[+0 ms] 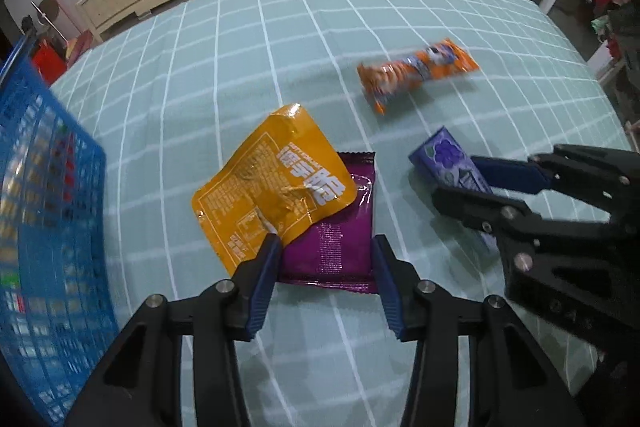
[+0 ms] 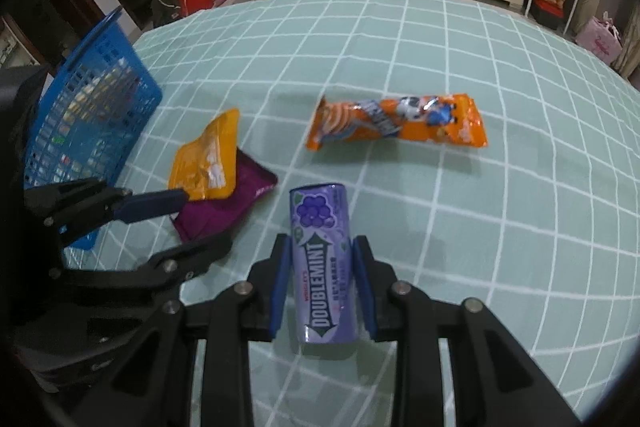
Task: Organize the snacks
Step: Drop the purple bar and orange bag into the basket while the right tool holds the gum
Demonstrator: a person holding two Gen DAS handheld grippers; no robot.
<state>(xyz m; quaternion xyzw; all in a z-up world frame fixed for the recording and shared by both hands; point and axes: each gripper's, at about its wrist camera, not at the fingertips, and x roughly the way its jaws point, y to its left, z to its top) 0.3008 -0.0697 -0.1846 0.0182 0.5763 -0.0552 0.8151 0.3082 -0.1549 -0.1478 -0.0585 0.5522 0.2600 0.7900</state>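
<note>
On checked green bench (image 2: 460, 67), right tool (image 2: 319, 281) apart astride mint tin (image 2: 324, 267), left tool (image 1: 324, 273) apart over purple packet (image 1: 340, 239): close squarely, lift toward basket (image 2: 92, 115).

The purple tin (image 2: 323, 267) reads "DOUBLEMINT" with small "WRIGLEY'S"; the yellow pouch (image 1: 272, 183) carries white Chinese characters.

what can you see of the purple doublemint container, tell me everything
The Doublemint container is a slim, rounded purple pack, glossy like plastic, with a grape picture near its far end and a white DOUBLEMINT arrow logo along its length. It lies flat on the checked cloth, long axis pointing away from the right gripper, whose blue pads flank its sides. Whether the pads press it is unclear. It appears closed and touches no other snack.
</note>
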